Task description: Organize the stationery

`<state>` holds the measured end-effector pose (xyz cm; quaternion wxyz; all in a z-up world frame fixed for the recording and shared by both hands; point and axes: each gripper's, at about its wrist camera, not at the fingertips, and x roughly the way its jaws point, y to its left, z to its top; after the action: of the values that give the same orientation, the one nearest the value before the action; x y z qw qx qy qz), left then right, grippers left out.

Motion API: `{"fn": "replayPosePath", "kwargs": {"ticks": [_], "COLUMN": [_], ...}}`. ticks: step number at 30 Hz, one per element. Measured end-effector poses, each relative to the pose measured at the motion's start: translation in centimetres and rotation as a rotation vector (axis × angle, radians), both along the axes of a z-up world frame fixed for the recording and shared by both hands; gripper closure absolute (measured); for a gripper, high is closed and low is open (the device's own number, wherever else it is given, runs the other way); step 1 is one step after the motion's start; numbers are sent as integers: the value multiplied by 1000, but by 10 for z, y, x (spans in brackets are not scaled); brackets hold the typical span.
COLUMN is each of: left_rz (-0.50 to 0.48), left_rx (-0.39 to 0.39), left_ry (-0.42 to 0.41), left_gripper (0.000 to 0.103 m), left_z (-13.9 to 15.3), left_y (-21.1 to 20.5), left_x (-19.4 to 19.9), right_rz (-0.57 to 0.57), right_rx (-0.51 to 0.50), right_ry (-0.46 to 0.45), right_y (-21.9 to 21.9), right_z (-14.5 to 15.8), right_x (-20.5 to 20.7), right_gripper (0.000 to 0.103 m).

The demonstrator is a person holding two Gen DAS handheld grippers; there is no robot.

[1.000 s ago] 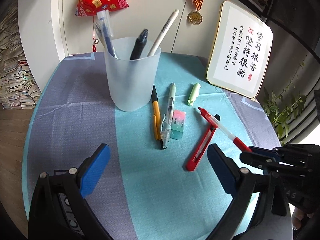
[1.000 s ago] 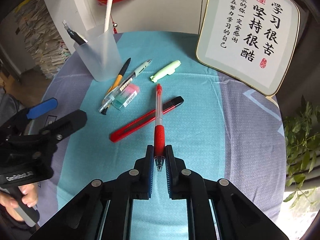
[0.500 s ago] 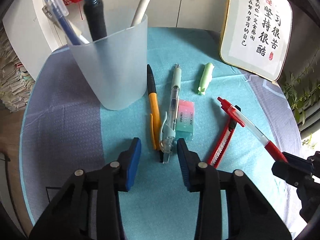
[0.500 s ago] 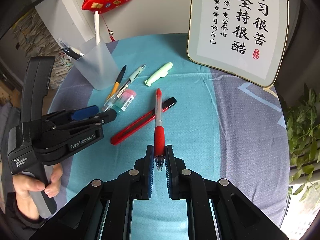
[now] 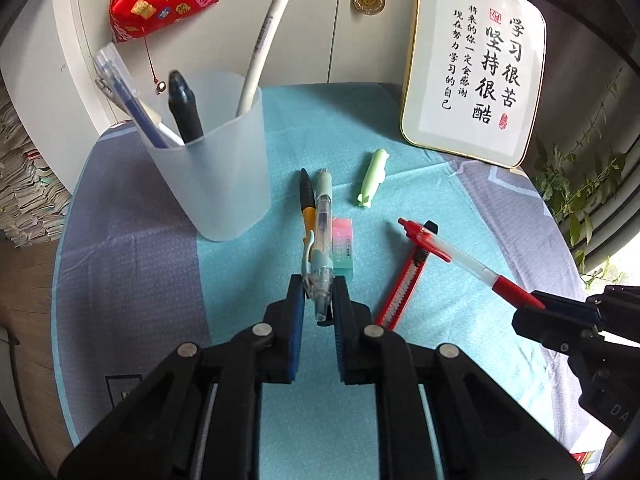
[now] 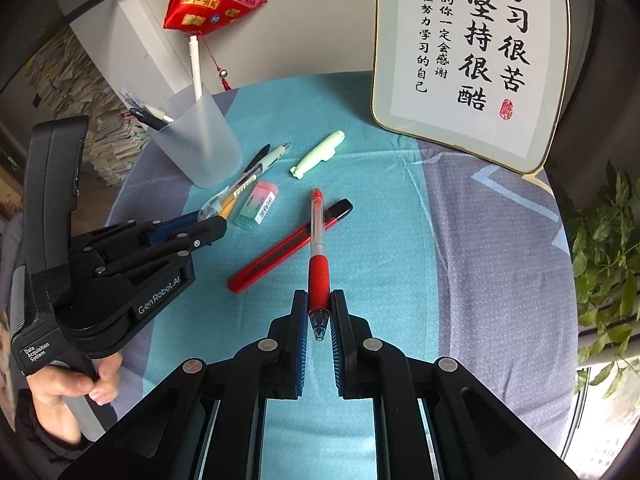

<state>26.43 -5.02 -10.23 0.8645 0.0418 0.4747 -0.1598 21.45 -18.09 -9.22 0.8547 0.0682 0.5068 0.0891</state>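
Observation:
My left gripper [image 5: 319, 294] is shut on the clear mint-green pen [image 5: 321, 240], holding it by its tip end above the cloth; it also shows in the right wrist view [image 6: 182, 226]. My right gripper [image 6: 319, 312] is shut on the red pen [image 6: 317, 248], gripping its red sleeve, and the pen [image 5: 452, 256] is lifted off the table. A frosted pen cup [image 5: 218, 168] with several pens stands at the back left. An orange-black pen [image 5: 307, 200], a pink-green eraser [image 5: 343, 248], a green highlighter [image 5: 372, 182] and a red utility knife [image 5: 408, 276] lie on the cloth.
A framed calligraphy board [image 5: 476, 80] leans at the back right. A red ornament [image 5: 156, 0] and a medal [image 5: 367, 0] hang on the wall behind. A plant [image 6: 604, 248] stands beyond the table's right edge. Stacks of paper [image 5: 24, 184] lie to the left.
My left gripper moved forward to the mint-green pen, closed on it and raised it. My right gripper keeps holding the red pen and has shifted slightly.

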Motion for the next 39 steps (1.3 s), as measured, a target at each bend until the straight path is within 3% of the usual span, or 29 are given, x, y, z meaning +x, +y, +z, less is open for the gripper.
{"fn": "replayPosePath", "kwargs": {"ticks": [16,22,24,33,37,39], "left_rz": [-2,-3,-3,1,20,36], "left_rx": [-42,-66,-71,-103,-70,-82], "left_ry": [-46,-81,-89,-143,-156,-118], "left_gripper": [95,96,103,101,100,98], "left_z": [36,59,66,100,93,79], "left_y": [14,19,22,40,53,64], "left_x": [-18,-24,-26,-38,-39,-37], "right_rz": [-14,-30,-35,-23,-11,-7], "right_rx": [16,24,22,35,33,37], "right_ry": [-60,-93,-108,-163,-184,-190], "right_y": [-1,-7,-7,3,11,13], "right_z": [33,48,54,83,95,98], "right_x": [-17,-21,-22,-27,-29,-30], "right_gripper": [91,91,91,91,91,91]}}
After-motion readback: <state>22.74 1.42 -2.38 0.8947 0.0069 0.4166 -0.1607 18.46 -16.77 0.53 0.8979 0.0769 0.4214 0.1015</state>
